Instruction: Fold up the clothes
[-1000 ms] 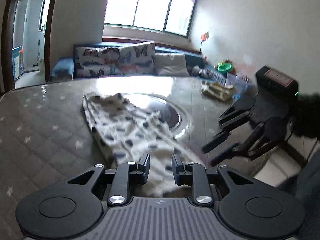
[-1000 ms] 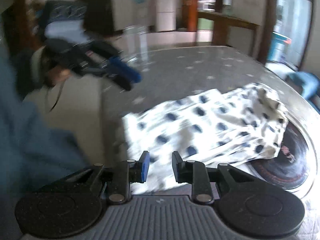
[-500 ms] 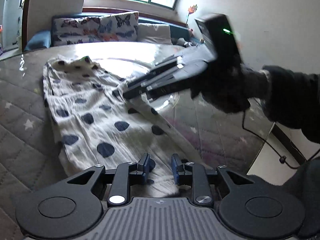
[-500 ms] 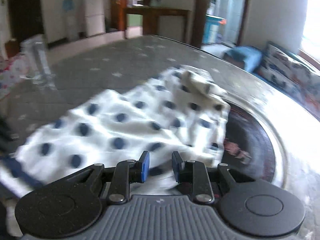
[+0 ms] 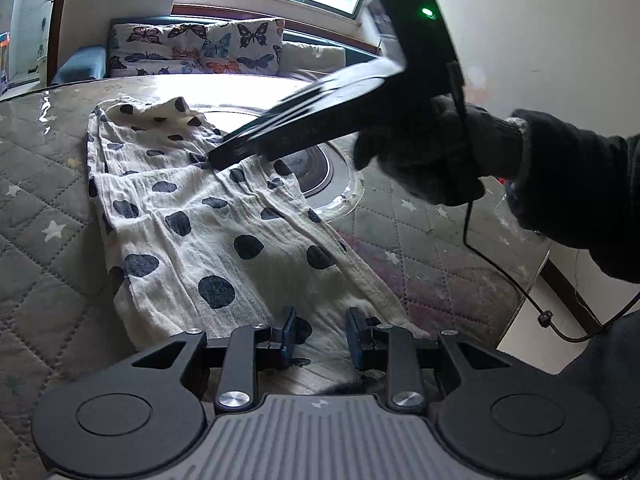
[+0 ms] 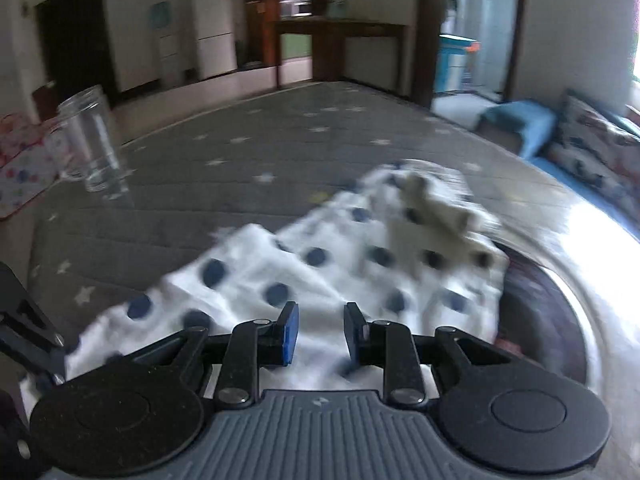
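A white garment with dark blue dots lies stretched on the grey quilted table; it also shows in the right wrist view. My left gripper is open, low over the garment's near end. My right gripper is open above the garment's middle. In the left wrist view its fingertips reach over the cloth near the far end; whether they touch it is unclear.
A round glass turntable with a dark centre sits under the garment's right edge. A clear glass jar stands at the table's far left in the right wrist view. A sofa with butterfly cushions is behind the table.
My right gripper has swung in from the table's side and out over the garment toward its far end. My left gripper has dropped lower and closer to the near end.
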